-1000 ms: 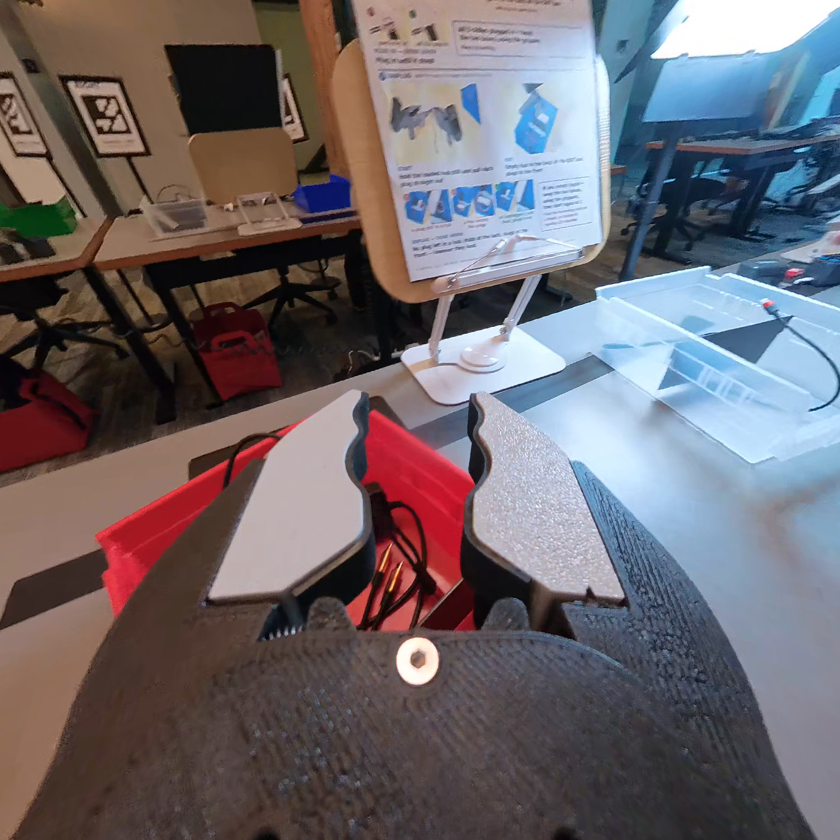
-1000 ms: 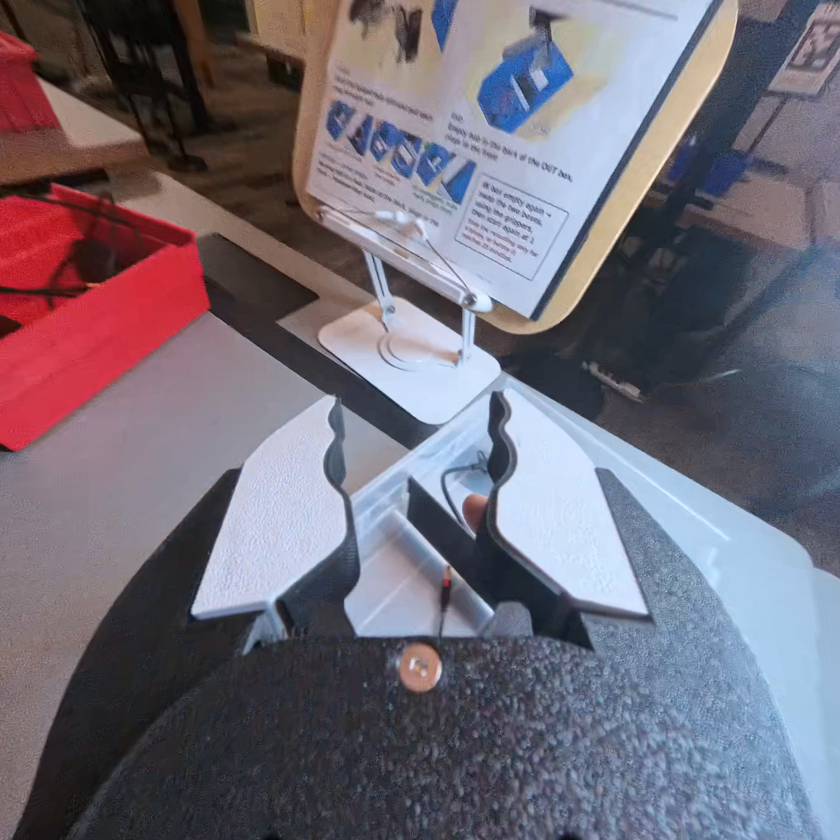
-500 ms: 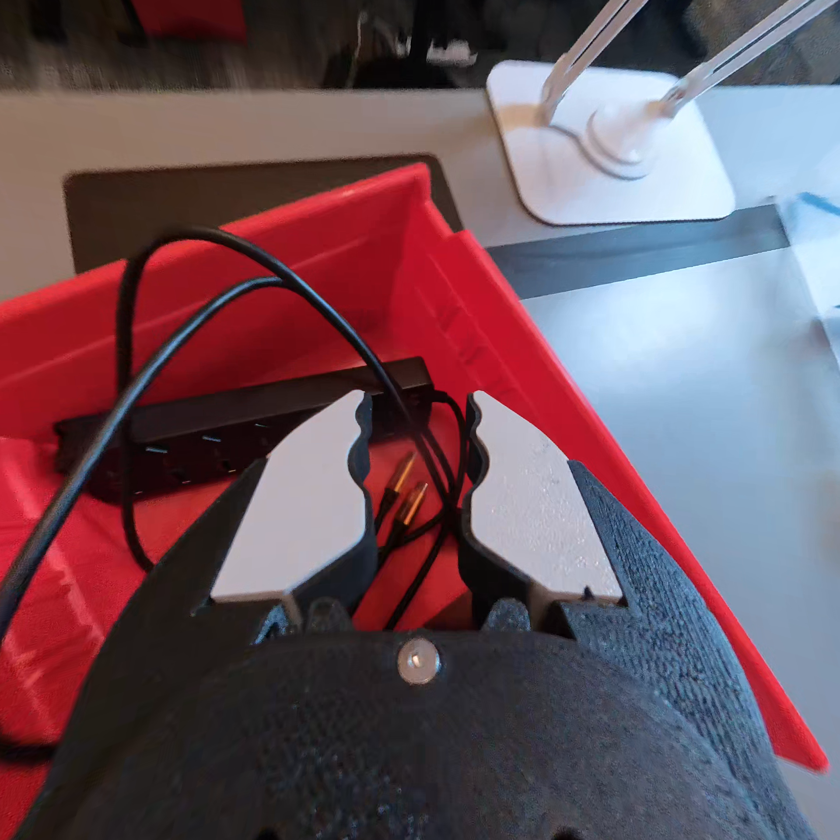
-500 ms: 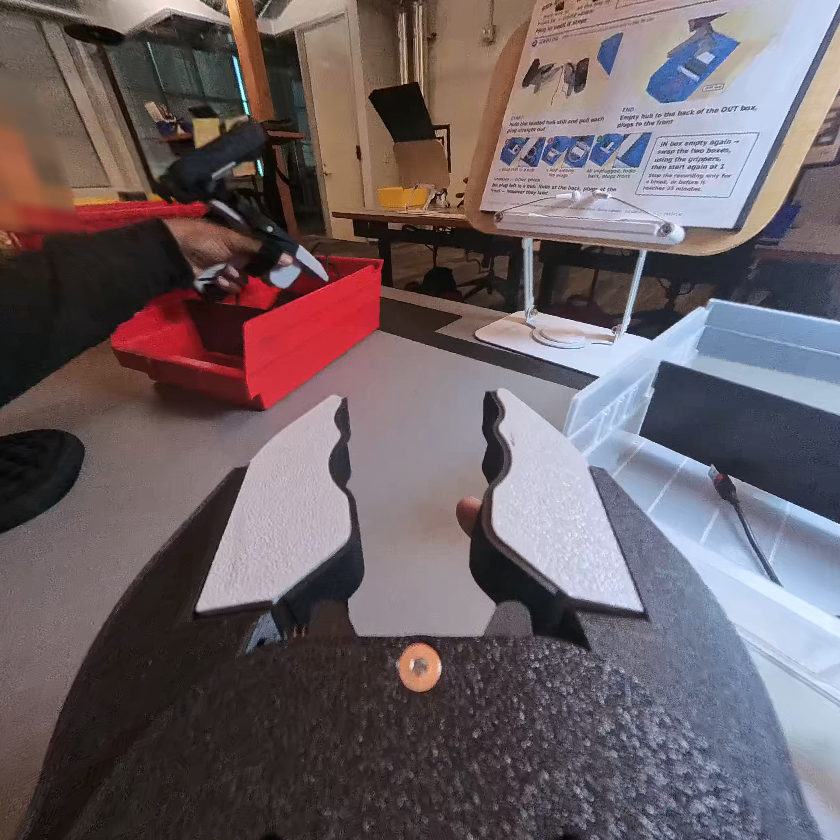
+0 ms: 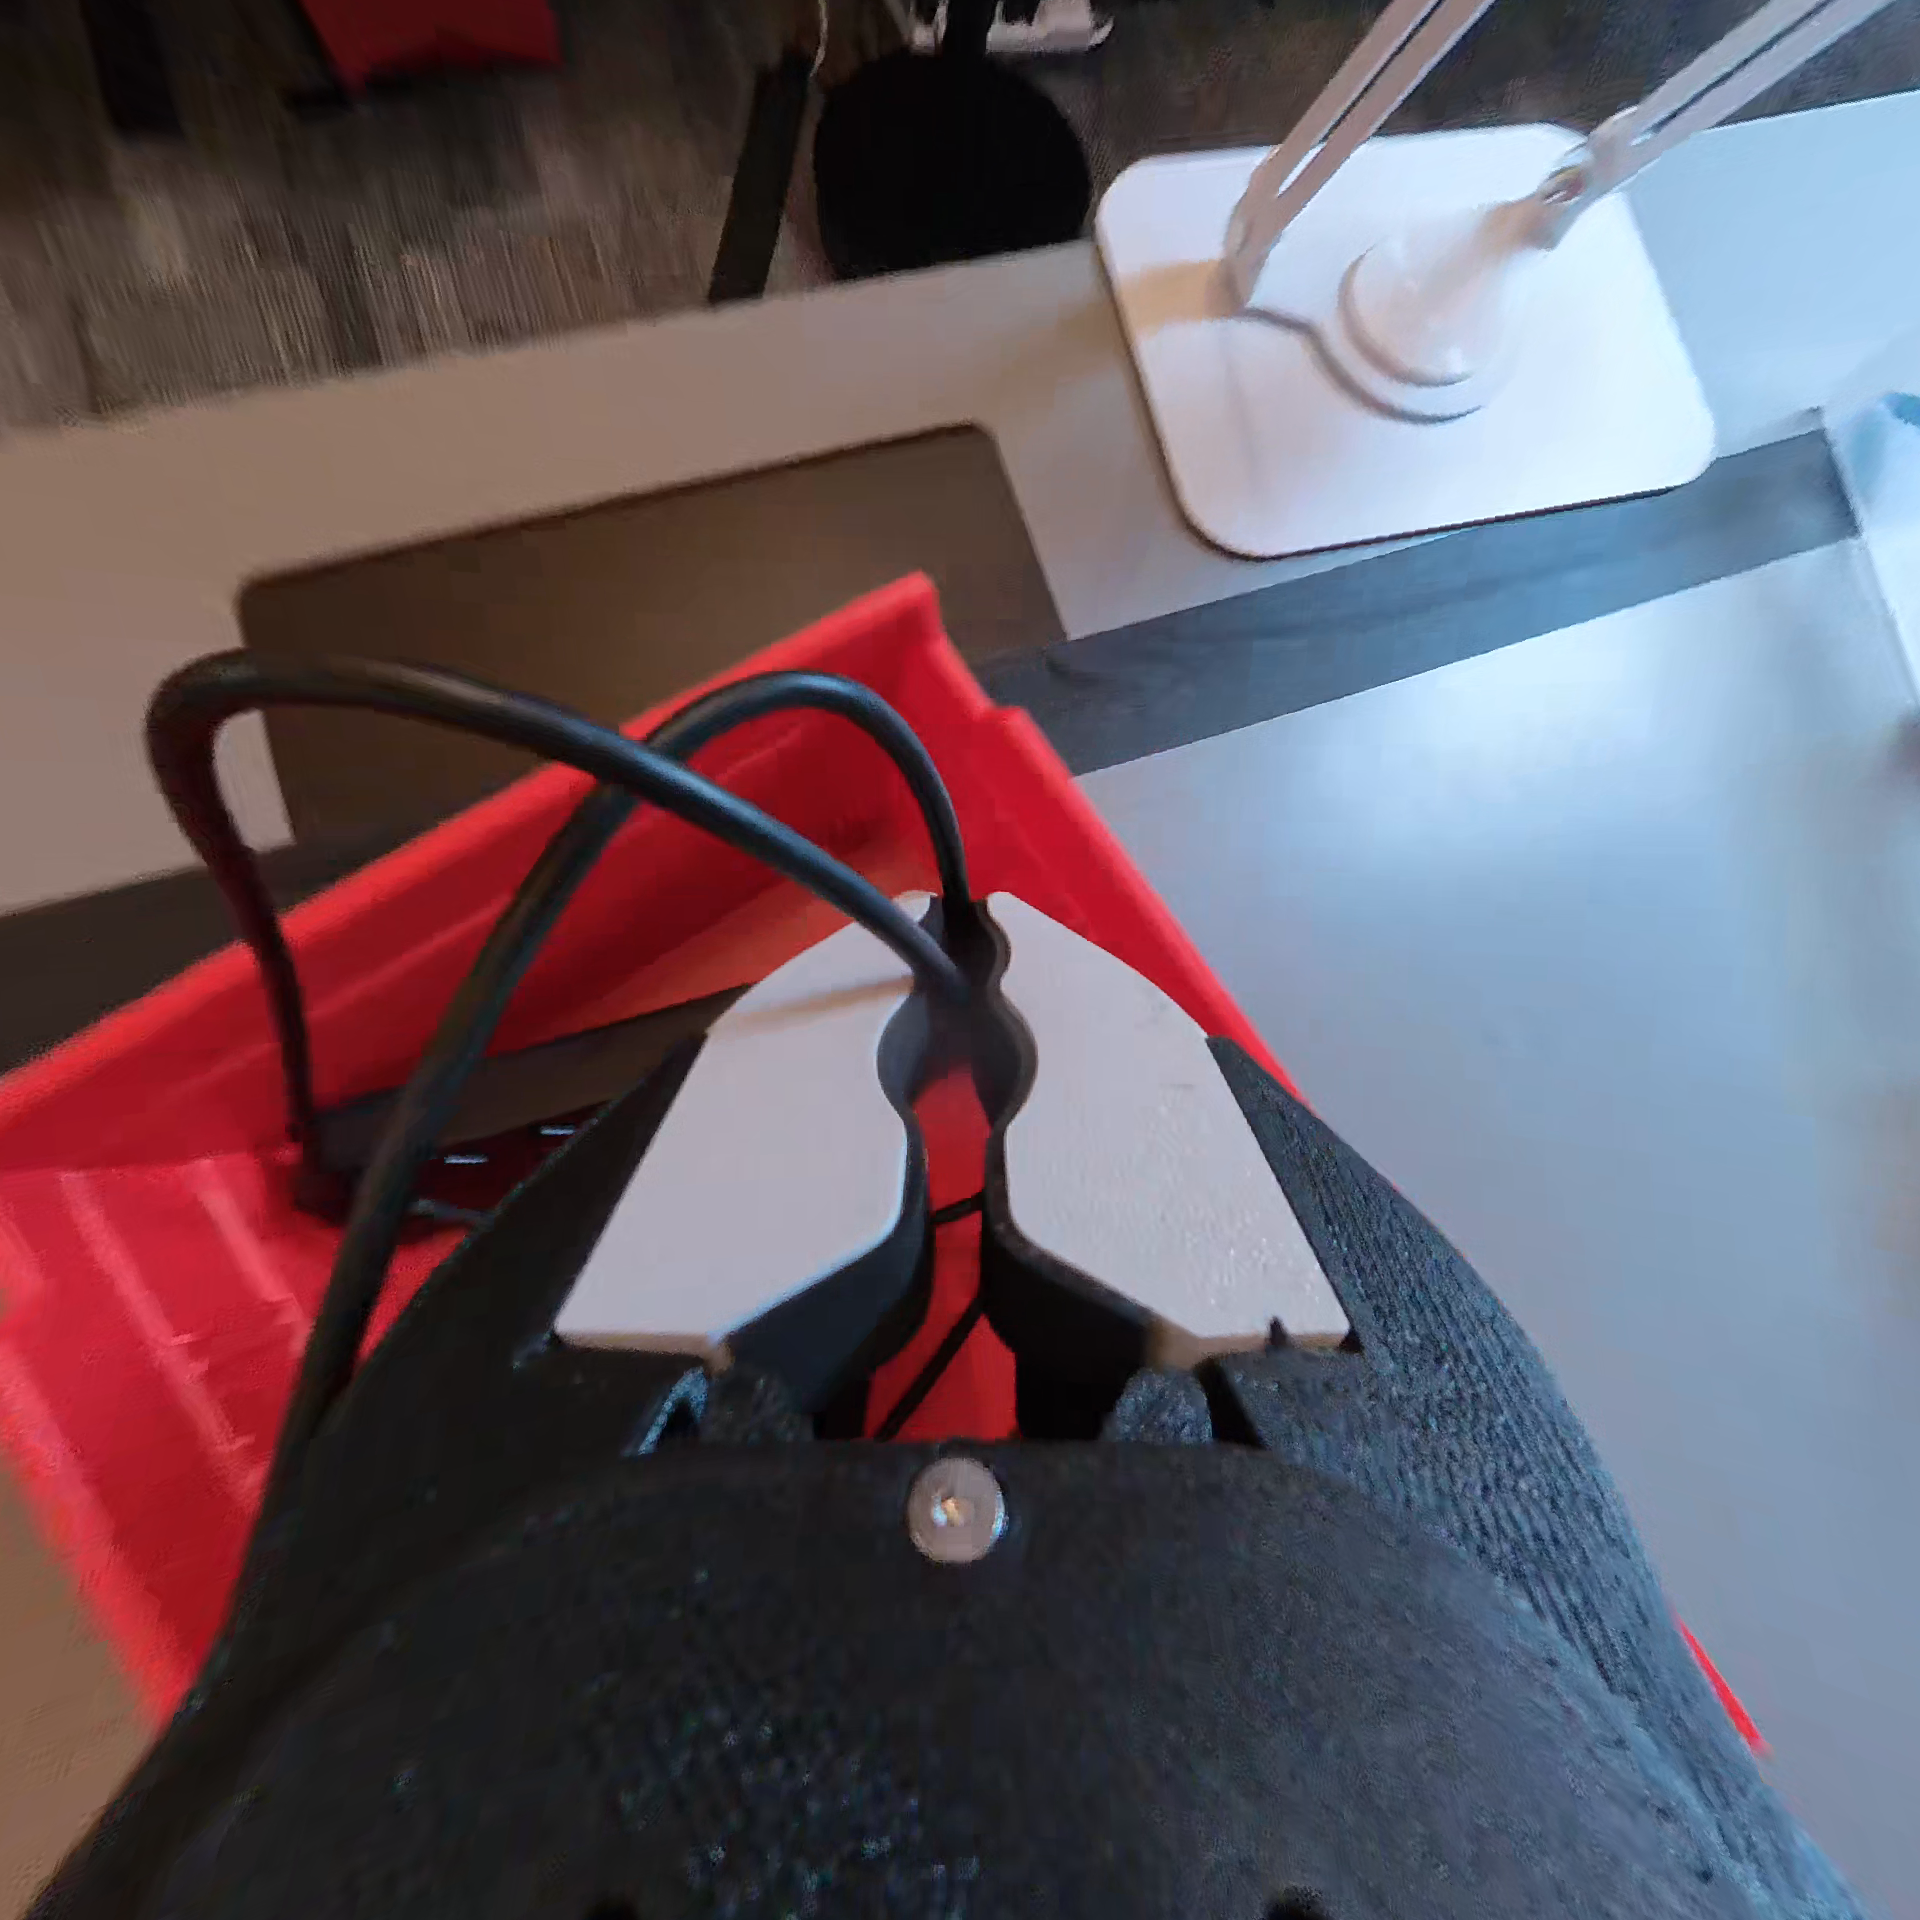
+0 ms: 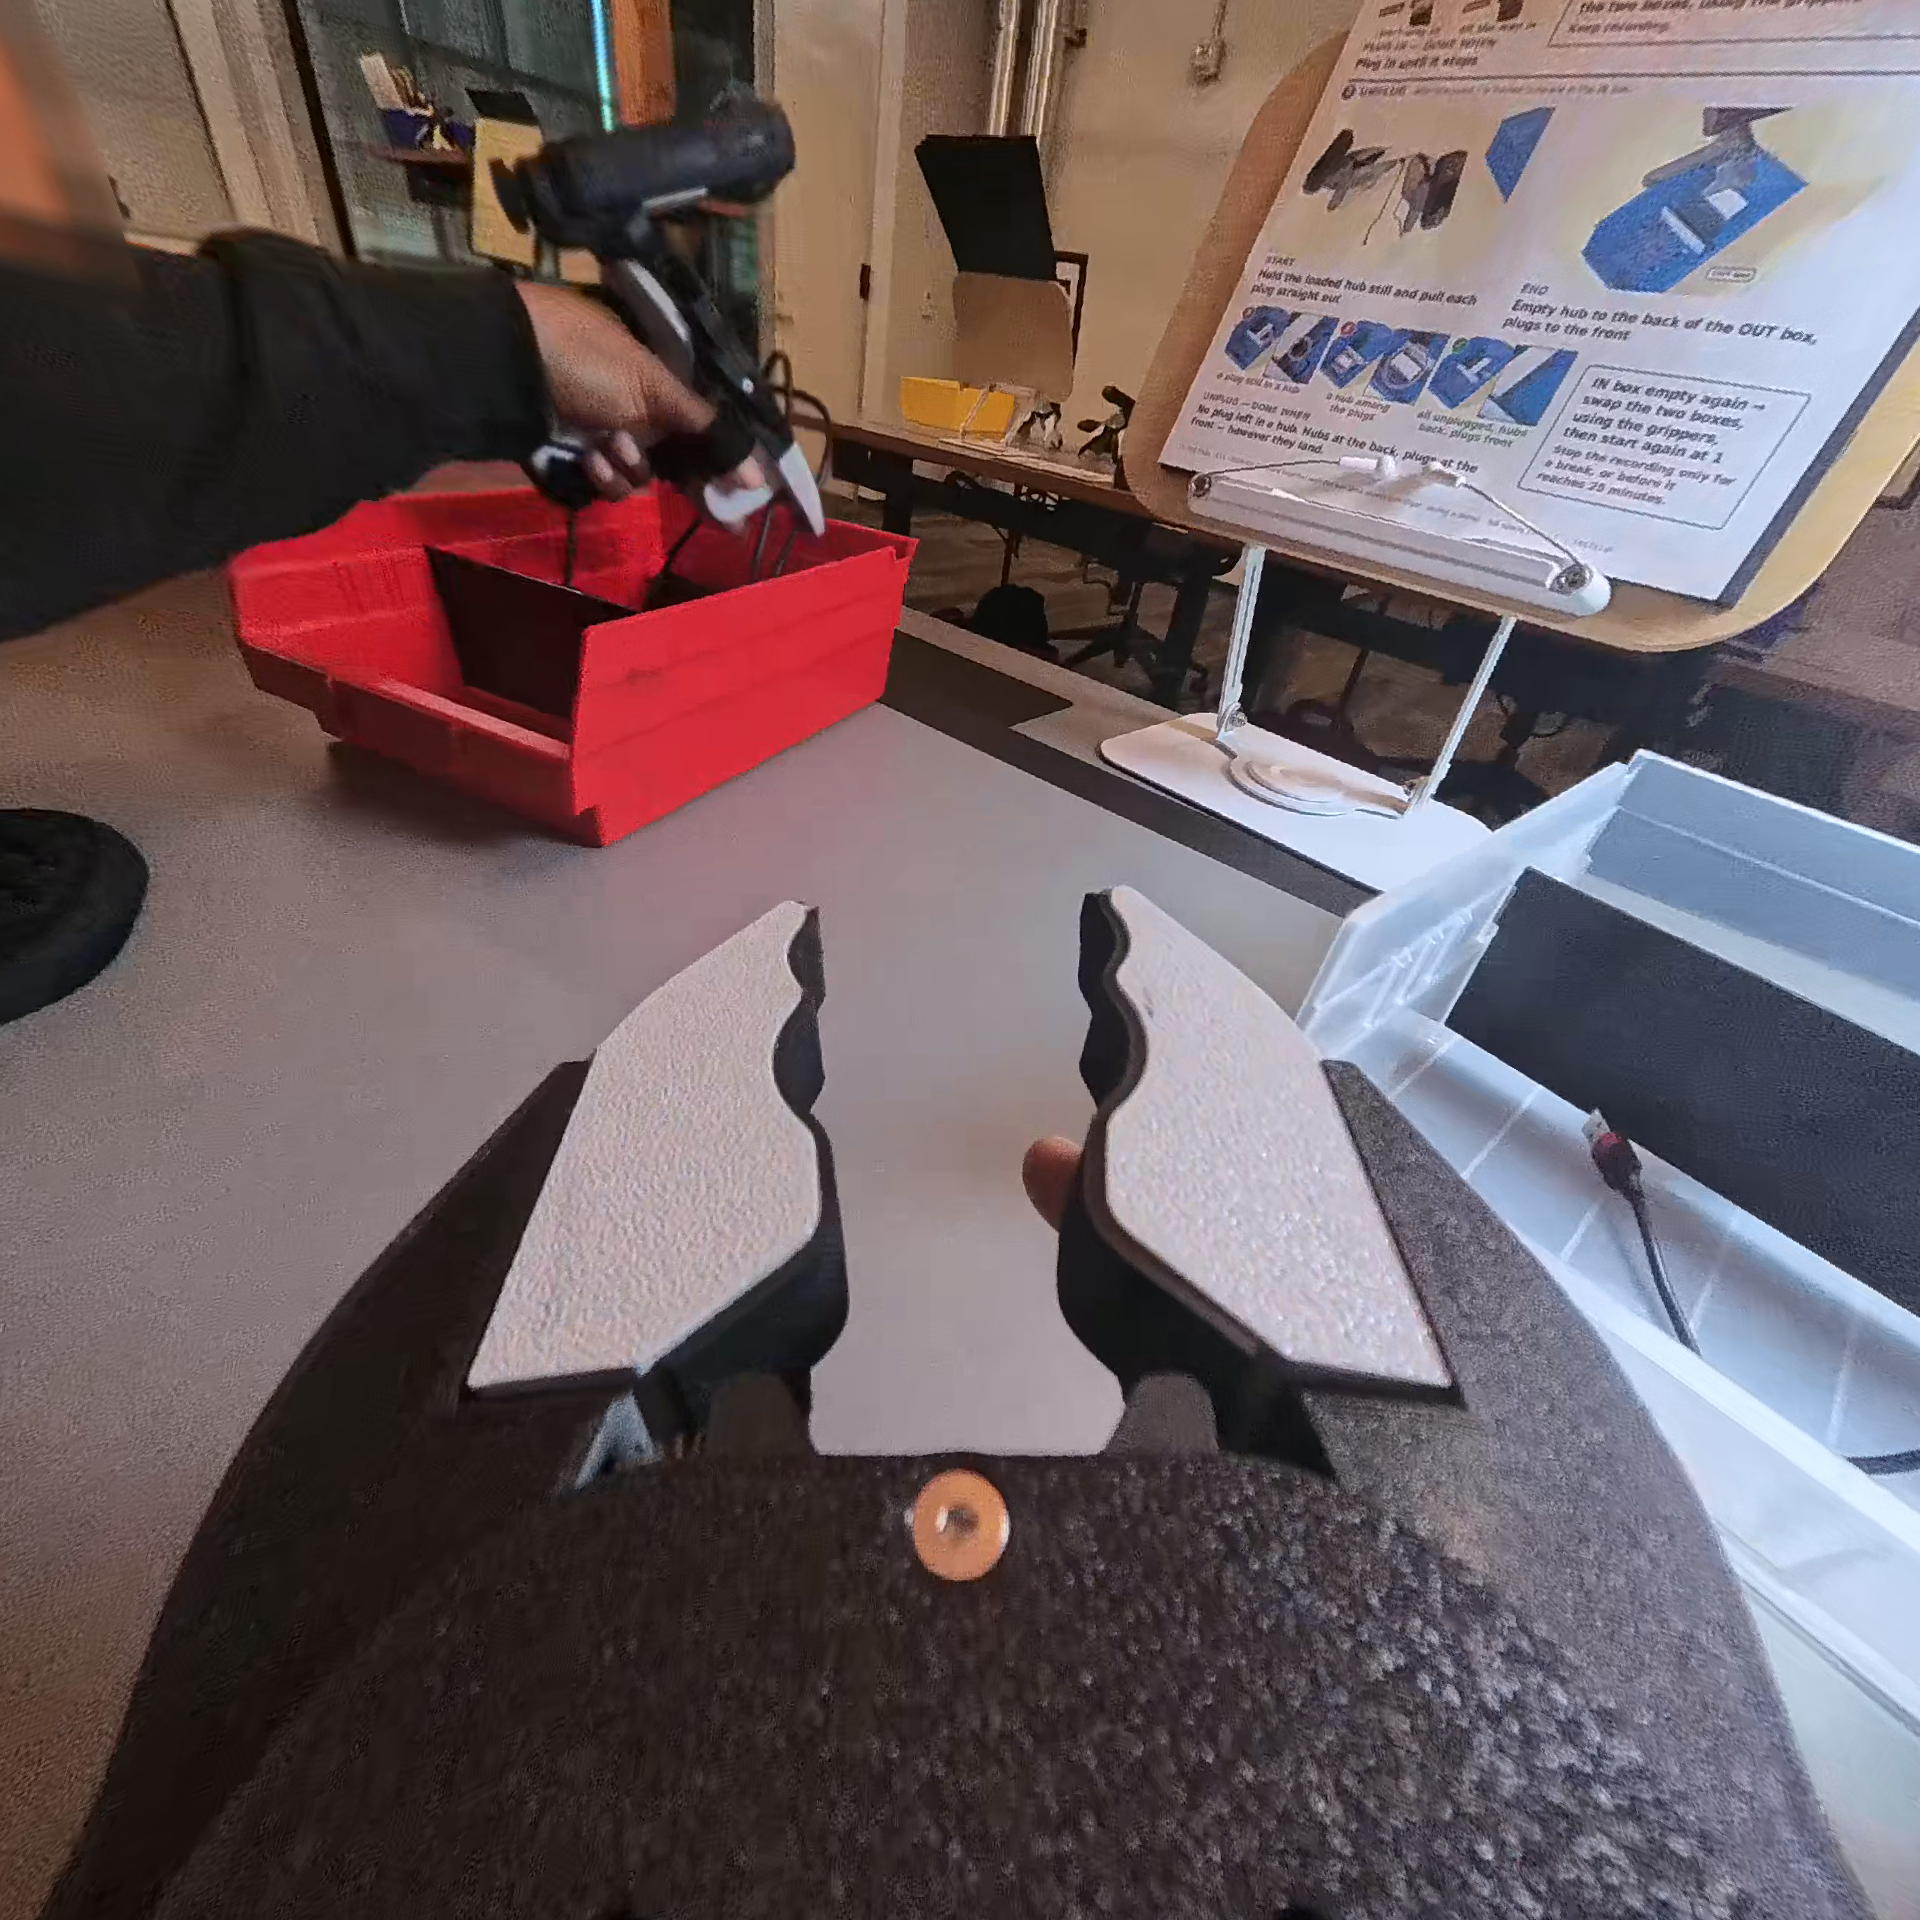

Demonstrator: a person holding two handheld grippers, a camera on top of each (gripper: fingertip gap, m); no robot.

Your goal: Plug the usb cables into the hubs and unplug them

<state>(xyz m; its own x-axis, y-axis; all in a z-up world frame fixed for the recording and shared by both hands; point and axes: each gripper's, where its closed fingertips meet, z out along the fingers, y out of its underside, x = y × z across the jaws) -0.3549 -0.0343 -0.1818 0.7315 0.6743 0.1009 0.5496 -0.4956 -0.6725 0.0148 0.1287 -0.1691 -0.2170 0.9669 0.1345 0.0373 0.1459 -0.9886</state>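
In the left wrist view my left gripper (image 5: 961, 920) is shut on black usb cables (image 5: 623, 748) at its fingertips, above the red bin (image 5: 156, 1299). The cables loop up and back down to a black hub (image 5: 468, 1143) lying in the bin. In the right wrist view the left gripper (image 6: 774, 494) hangs over the red bin (image 6: 727, 665), held by a hand in a dark sleeve. My right gripper (image 6: 951, 935) is open and empty over the grey table. A loose black cable with a red plug (image 6: 1610, 1148) lies in the clear bin (image 6: 1392, 966) to its right.
A white document stand (image 6: 1299, 779) with an instruction sheet stands at the table's back edge, between the bins; its base shows in the left wrist view (image 5: 1403, 343). A black divider (image 6: 1714, 1060) stands in the clear bin. A black round pad (image 6: 52, 904) lies at far left. My right fingertips sit around 40 cm from my left ones. The black hub (image 5: 468, 1143) is about 15 cm from my left fingertips.
My left gripper has shut on the cables and lifted them above the red bin. My right gripper stays open, nearly in place over the table.
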